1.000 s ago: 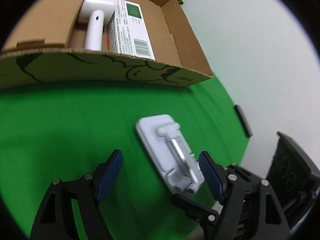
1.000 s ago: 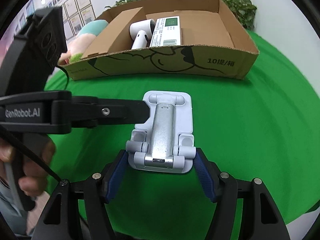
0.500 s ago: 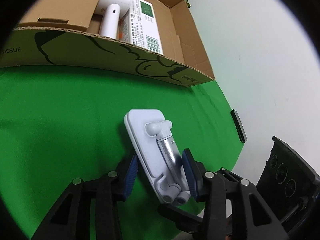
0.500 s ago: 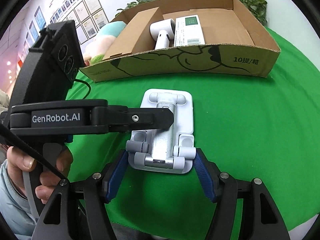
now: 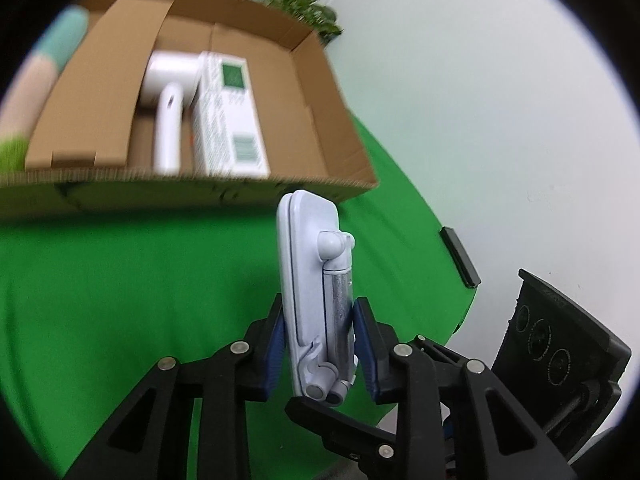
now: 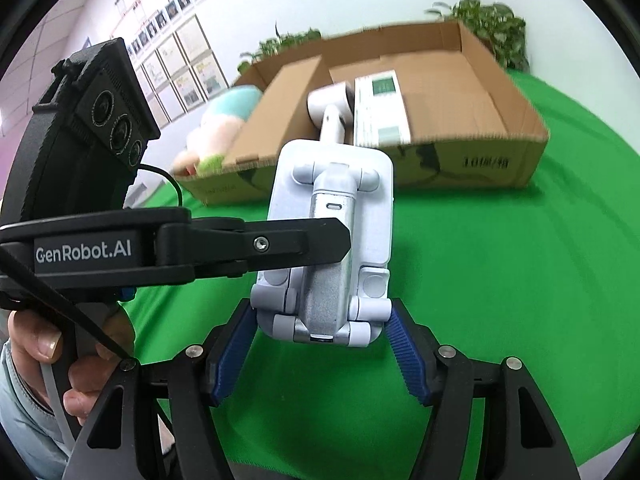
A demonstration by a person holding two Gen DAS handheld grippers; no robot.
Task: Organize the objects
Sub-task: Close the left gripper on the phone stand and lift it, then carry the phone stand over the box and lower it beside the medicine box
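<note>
Phone stand, white plastic folding type with a silver metal arm (image 5: 316, 292), was clamped edge-on between the blue pads of the left gripper (image 5: 320, 344), lifted clear of the green cloth table cover (image 5: 140, 288). From the right wrist view the same stand (image 6: 332, 240) sat with the left gripper's black finger across its face. Right gripper (image 6: 320, 354) had its jaws spread wide, pads flanking the stand's near end; contact unclear, and it looked to hold nothing.

Just beyond the stand: brown corrugated cardboard box (image 5: 348, 160), open top, resting on the cloth. Already inside it, side by side and touching: white plastic handheld hair dryer (image 5: 168, 116) and white carton with a green label and barcode (image 5: 230, 120). Free floor space in the box to the right of the carton.

Progress estimate: two items boxed, stand in hand and not yet over the rim. Remaining: carry it over the near wall, set it down in the free space, release.

Past the box's left end: pastel plush toy (image 6: 224, 120), outside the box; may also need packing, can't tell. Small black bar (image 5: 460, 256) lay at the cloth's right edge. Green potted plants (image 6: 488, 24) behind the box, by the wall.
</note>
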